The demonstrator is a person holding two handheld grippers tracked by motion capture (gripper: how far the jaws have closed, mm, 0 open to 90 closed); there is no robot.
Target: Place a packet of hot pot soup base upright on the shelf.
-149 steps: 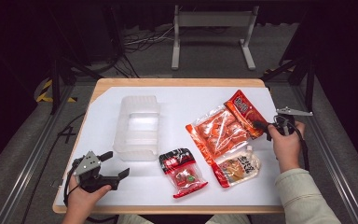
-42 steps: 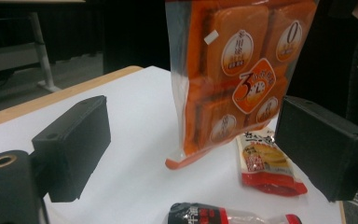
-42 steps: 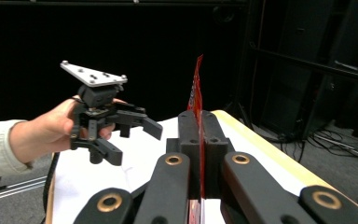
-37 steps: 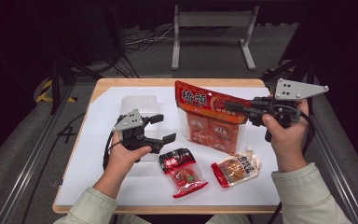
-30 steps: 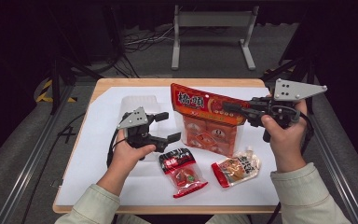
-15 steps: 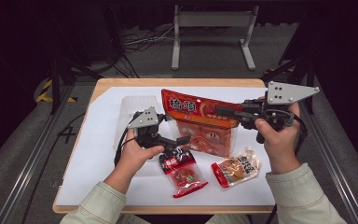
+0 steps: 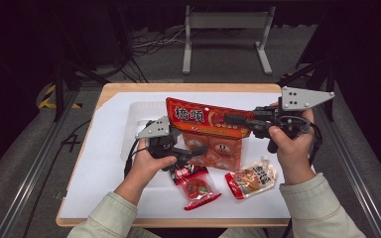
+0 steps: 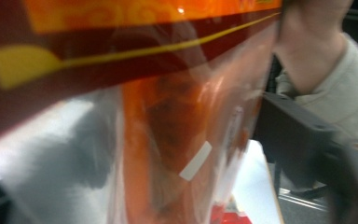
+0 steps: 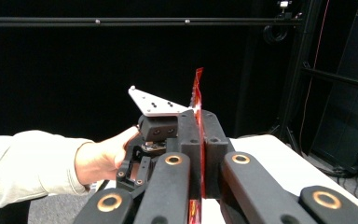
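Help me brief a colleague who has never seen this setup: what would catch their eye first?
The large red-orange snack bag, held upright above the middle of the white table, stands out most; the right gripper is shut on its top edge, and the left gripper has just been closing its jaws around the clear lower part. Two small red packets lie flat near the front edge.

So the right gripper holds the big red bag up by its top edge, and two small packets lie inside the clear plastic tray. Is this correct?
Not quite. The two small packets lie on the white table cover, as the high view shows, not inside the clear tray. The right gripper does hold the big red bag up by its top edge.
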